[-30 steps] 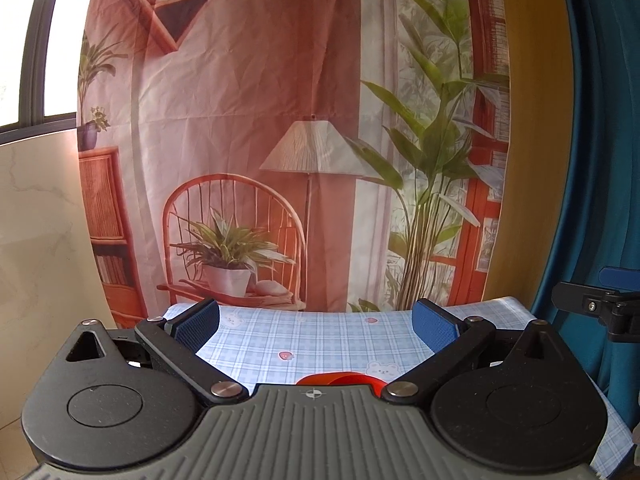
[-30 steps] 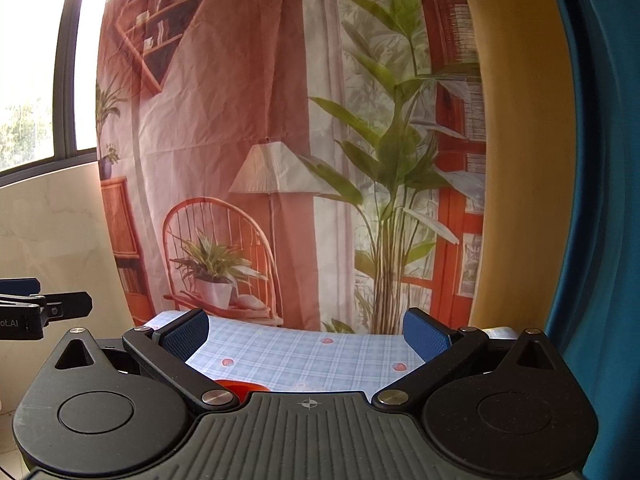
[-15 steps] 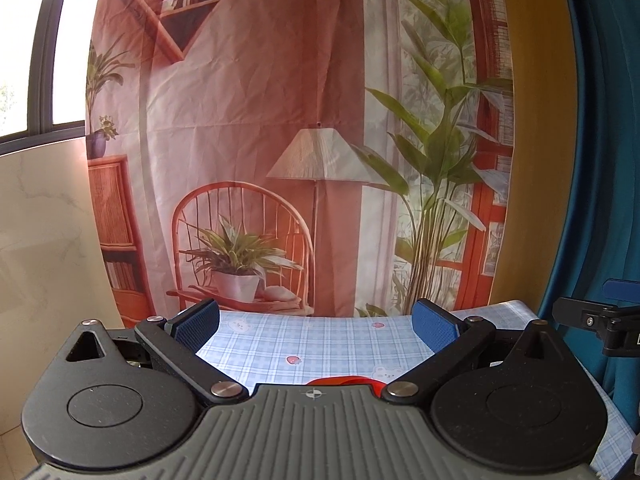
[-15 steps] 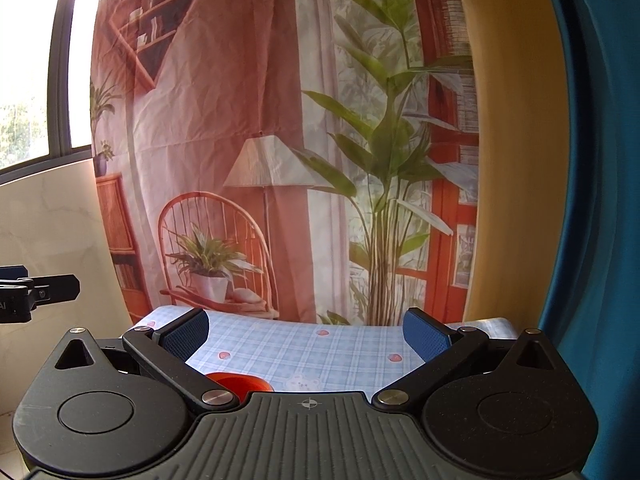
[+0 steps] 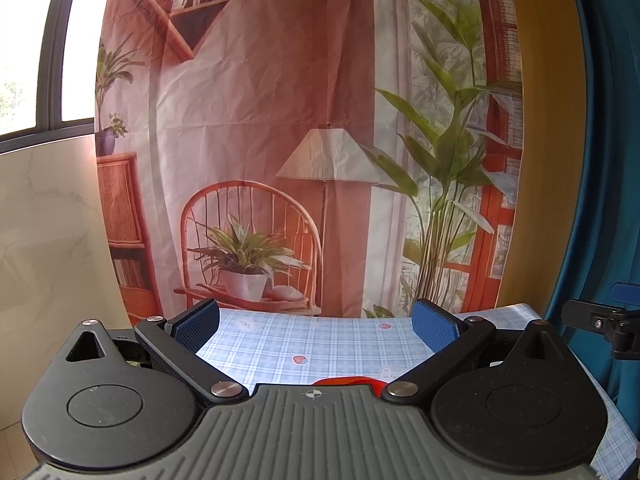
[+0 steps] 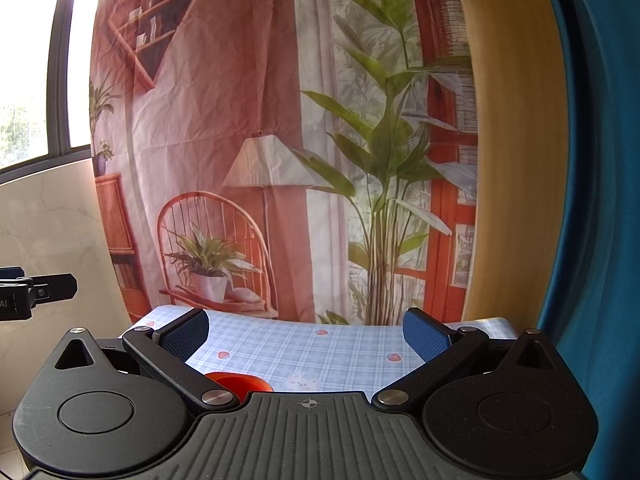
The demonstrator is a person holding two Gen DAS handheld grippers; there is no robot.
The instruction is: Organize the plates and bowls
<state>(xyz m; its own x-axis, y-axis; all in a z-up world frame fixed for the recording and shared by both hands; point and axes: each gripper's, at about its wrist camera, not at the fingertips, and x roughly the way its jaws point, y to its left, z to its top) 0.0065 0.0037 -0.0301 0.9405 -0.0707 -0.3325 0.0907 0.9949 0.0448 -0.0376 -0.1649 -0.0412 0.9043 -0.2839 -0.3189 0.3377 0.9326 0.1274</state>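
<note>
The red round dish point(image 6: 239, 383), a bowl or plate by its curved rim, is lying on the blue checked tablecloth point(image 6: 320, 348) toward the near edge, mostly hidden behind the gripper bodies; in the left wrist view only a red sliver point(image 5: 347, 381) is showing. It is probably light, stiff plastic with a smooth, slippery surface, so the rim is the likely place to pinch, one pad inside and one outside. The left gripper point(image 5: 316, 324) and the right gripper point(image 6: 306, 330) are both hovering above the table with jaws spread wide, grasping nothing. Compared with the earlier frames, both cameras are now sitting slightly higher and showing more cloth; the red dish is showing more fully in the right view. The printed room backdrop point(image 5: 280, 140) is hanging behind the far edge.
</note>
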